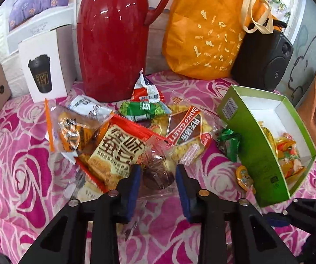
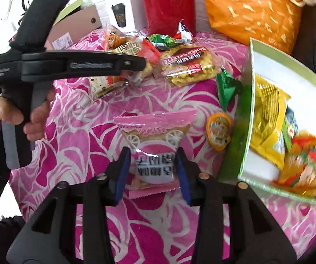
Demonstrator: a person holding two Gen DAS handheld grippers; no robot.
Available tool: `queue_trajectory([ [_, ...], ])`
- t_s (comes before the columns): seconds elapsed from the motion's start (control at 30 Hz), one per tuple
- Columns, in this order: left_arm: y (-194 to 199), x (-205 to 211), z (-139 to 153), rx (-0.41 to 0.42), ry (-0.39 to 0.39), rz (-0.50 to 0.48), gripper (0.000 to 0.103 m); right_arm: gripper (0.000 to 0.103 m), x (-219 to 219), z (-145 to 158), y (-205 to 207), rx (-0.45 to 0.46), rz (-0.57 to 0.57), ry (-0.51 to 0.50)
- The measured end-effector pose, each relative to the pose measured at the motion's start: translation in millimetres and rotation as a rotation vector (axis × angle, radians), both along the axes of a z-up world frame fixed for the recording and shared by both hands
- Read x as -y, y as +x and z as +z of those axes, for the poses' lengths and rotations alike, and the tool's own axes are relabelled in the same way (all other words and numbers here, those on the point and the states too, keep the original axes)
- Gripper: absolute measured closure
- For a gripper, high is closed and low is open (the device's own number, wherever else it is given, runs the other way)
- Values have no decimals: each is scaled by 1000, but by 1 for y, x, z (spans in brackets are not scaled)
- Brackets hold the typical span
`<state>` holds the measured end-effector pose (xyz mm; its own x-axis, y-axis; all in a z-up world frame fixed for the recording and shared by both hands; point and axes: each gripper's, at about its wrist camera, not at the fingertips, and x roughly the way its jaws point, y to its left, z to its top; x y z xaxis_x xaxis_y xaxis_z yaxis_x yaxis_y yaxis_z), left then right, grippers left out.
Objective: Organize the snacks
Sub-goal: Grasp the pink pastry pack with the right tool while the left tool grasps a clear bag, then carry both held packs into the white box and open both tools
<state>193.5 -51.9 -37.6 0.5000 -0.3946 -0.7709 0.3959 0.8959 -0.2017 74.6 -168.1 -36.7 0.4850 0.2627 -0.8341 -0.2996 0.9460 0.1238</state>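
Your right gripper (image 2: 152,169) is clamping a pink-edged clear snack packet with a carriage print (image 2: 154,145) — both blue pads are pressing its sides, and the packet is sitting at the centre of the right wrist view, over the pink rose-patterned tablecloth (image 2: 81,154). The open green cardboard box with a white inside (image 2: 244,132) is lying at 3 o'clock of that packet, already holding a yellow wrapper (image 2: 265,118) and orange-red wrappers (image 2: 305,158). A small orange jelly cup (image 2: 219,129) is resting just beside the box's left wall, with a green foil packet (image 2: 228,85) at 1 o'clock of it.

Your left gripper (image 1: 158,180) is standing with its fingers apart, framing a clear-wrapped dark brown pastry (image 1: 158,173); you aren't pinching it — gaps are showing on both sides. The loose pile is spreading from 10 to 1 o'clock of that gripper: a red-edged cracker packet with big Chinese lettering (image 1: 118,149), an orange-striped clear cake packet (image 1: 72,132), a clear packet of yellow biscuits with a brown Danco label (image 1: 186,134), a green-and-white candy wrapper (image 1: 142,110), a red-and-white triangular pouch (image 1: 145,90).

At 12 o'clock, behind the pile, a glossy red thermos jug (image 1: 114,39) and an orange fabric tote bag (image 1: 208,28) are standing side by side. Your hand (image 2: 15,112) is showing at 9 o'clock in the right wrist view, gripping the left tool's handle.
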Motion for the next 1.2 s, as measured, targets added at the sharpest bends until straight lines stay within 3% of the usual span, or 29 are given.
queue_trajectory([
  [0.17,-14,-25,4,-117,-154,-8,79,58,7,-2,-10,1,-16,33],
  [0.27,-31,-40,4,-151,-211,8,79,67,12,-1,-14,-15,-16,69],
  [0.33,-40,-45,4,-141,-205,22,77,67,13,2,-19,-16,-7,94],
  [0.4,-48,-48,2,-88,-133,86,76,67,12,1,-23,-1,-5,78],
  [0.43,-51,-48,0,-70,-104,103,67,62,11,-1,-22,3,-16,71],
  [0.5,-54,-49,-4,-92,-119,96,54,55,11,-4,-21,2,-40,63],
  [0.63,-58,-46,-11,-111,-118,103,44,51,12,-10,-22,-1,-49,65],
  [0.8,-46,-41,-17,-136,-139,130,44,49,14,-13,-25,-4,-60,72],
  [0.97,-43,-32,-16,-107,-87,126,44,45,15,-14,-27,-5,-63,79],
  [1.07,-40,-30,-22,-116,-82,122,52,44,14,-17,-27,-4,-69,71],
  [1.1,-40,-30,-23,-128,-101,117,57,49,12,-18,-28,-1,-69,66],
  [1.13,-40,-29,-24,-130,-105,118,60,65,11,-18,-28,6,-68,61],
  [1.2,-44,-27,-20,-113,-95,115,62,68,13,-16,-29,20,-77,83],
])
